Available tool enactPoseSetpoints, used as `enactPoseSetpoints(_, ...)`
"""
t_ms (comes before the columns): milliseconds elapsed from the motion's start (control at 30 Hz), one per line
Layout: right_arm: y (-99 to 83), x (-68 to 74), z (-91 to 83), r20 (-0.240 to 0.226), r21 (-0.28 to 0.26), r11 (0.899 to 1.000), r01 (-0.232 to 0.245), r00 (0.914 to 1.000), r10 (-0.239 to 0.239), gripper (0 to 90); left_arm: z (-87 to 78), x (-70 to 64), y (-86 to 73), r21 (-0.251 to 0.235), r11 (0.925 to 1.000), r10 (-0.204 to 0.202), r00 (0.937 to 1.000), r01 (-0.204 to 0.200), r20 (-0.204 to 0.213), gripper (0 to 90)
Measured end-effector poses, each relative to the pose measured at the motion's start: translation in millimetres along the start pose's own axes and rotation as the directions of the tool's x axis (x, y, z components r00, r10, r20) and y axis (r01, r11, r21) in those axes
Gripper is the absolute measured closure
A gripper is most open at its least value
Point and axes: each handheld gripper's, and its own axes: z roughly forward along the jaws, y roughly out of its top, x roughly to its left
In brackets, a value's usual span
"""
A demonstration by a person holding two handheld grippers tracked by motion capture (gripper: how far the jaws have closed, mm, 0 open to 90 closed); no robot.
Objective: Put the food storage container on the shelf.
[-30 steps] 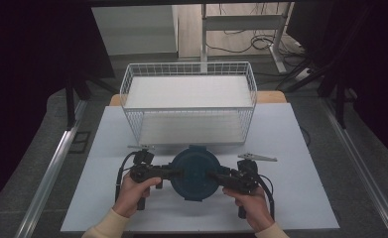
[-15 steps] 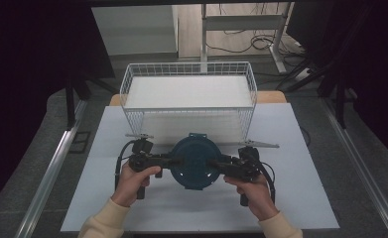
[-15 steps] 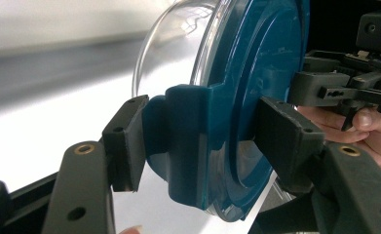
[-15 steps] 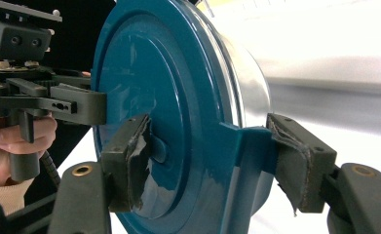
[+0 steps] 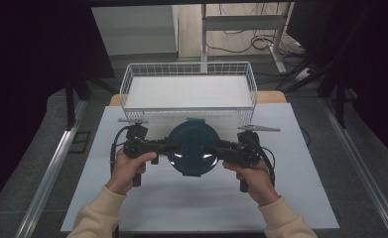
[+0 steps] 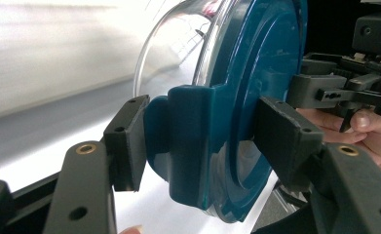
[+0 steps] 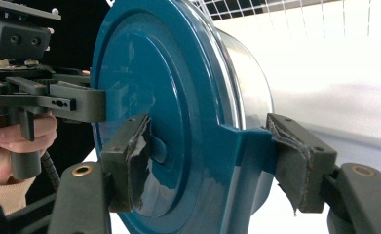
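We look down on a white table (image 5: 300, 198) from above. Near the middle of the frame, two hands hold a round container with a dark teal lid (image 5: 192, 147) between them, just in front of a white wire basket (image 5: 188, 91) that sits at the far edge of the table in the upper middle of the picture.

The left gripper (image 5: 174, 148) comes in from the left side of the container, held by the left hand (image 5: 127, 166) at the lower left. The right gripper (image 5: 215, 150) comes in from the right side, held by the right hand (image 5: 253, 176) at the lower right. Both sleeves are pale cream.

In the left gripper view, the left gripper (image 6: 202, 139) pinches a teal tab on the lid's rim: one black pad presses the tab from the left of the frame, the other presses the flat face of the lid (image 6: 256, 97) on the right. A clear bowl-like body (image 6: 178, 48) shows behind the lid at the upper middle, blurred. The other gripper and fingers show at the far right.

In the right gripper view, the right gripper (image 7: 210, 156) pinches the opposite edge of the container the same way, one worn pad on the lid's face (image 7: 144, 97) at lower left, the other on a teal tab at lower right. The clear body (image 7: 249, 87) extends to the right. We see basket wire along the top edge.
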Motion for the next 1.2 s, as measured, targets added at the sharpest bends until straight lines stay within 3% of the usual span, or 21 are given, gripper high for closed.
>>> enactPoseSetpoints(733,41.2,12.3,-8.0,0.007,-0.018,0.999,0.047,0.9989,-0.047,35.4,-15.4,-11.8,38.0,-0.024,0.9988,0.042,0.9991,-0.042,0.006,39.7)
enactPoseSetpoints(1200,94.5,21.4,-14.2,0.011,-0.02,0.996,0.091,0.9958,-0.09,35.6,-26.9,-21.4,82.6,-0.07,0.9951,0.07,0.9976,-0.069,0.003,39.4)
